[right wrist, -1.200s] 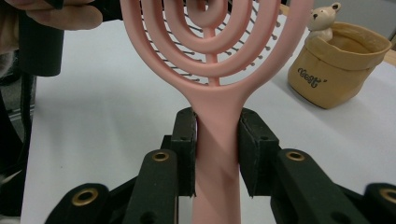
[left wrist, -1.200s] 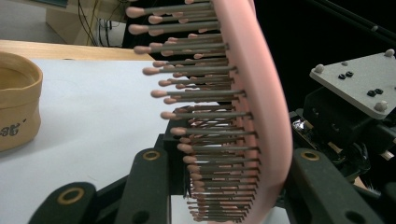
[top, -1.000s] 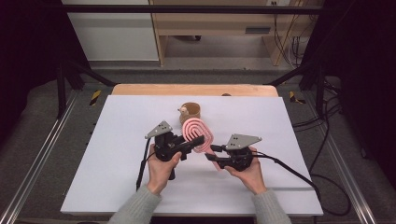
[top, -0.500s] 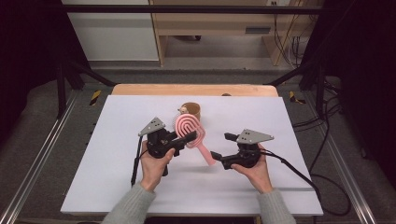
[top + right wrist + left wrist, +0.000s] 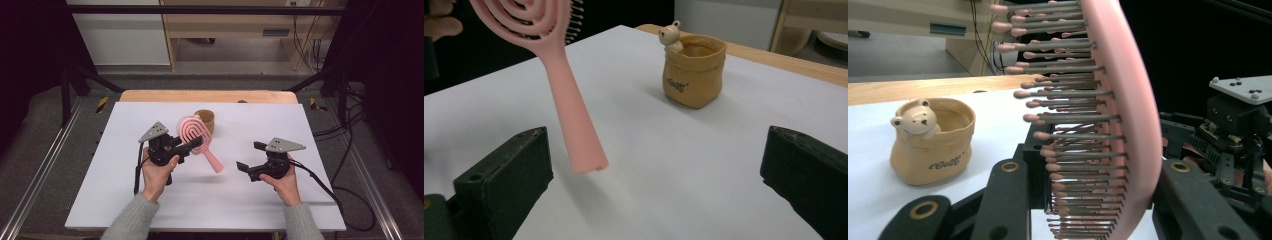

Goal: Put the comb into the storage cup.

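A pink hairbrush (image 5: 194,134) is held off the white table (image 5: 100,200), its handle (image 5: 571,115) slanting down toward me. My left gripper (image 5: 192,144) is shut on the brush head, and the bristles (image 5: 1068,120) sit between its jaws in the left gripper view. My right gripper (image 5: 248,156) stands to the right of the handle tip and apart from it. Its jaws have just been opening and now stand wide with nothing between them. A small tan pot with a bear figure (image 5: 205,121) stands upright behind the brush.
A wooden strip (image 5: 210,96) borders the far edge of the white table. Metal rails run along both sides of the table. Black cables trail from the right gripper (image 5: 1233,130) across the table's right side.
The right gripper has let go of the brush handle, opened wide and moved right. The left gripper has carried the brush a little left and up.
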Demonstrator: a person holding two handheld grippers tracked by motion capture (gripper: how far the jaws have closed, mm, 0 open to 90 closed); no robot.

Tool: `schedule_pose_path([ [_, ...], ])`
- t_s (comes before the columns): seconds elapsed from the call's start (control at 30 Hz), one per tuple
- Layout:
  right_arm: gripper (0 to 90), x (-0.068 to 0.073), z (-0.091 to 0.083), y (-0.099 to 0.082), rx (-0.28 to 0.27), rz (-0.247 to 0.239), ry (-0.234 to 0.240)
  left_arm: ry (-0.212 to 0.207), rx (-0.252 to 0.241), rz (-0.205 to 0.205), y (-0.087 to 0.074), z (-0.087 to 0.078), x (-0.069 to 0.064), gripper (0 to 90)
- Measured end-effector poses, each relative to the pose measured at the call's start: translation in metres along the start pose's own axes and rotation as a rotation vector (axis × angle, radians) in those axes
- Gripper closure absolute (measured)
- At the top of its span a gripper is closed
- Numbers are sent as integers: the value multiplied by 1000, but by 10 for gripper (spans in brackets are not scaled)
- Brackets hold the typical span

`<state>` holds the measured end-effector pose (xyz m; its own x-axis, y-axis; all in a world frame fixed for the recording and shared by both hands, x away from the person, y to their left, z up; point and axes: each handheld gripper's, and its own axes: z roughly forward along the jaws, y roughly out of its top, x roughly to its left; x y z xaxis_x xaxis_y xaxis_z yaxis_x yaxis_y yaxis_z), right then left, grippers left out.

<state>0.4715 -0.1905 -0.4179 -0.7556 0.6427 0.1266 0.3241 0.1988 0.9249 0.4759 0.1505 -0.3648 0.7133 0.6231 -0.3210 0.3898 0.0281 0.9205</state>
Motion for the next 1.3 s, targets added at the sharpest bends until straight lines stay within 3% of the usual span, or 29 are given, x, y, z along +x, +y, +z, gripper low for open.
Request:
schedule_pose_path([
  [1.07, 4, -39, -31, -34, 37, 62, -65, 51, -40, 24, 31, -28, 15, 625],
  [1.3, 4, -43, -34, -39, 44, 70, -72, 59, -27, 40, 38, -28, 16, 625],
])
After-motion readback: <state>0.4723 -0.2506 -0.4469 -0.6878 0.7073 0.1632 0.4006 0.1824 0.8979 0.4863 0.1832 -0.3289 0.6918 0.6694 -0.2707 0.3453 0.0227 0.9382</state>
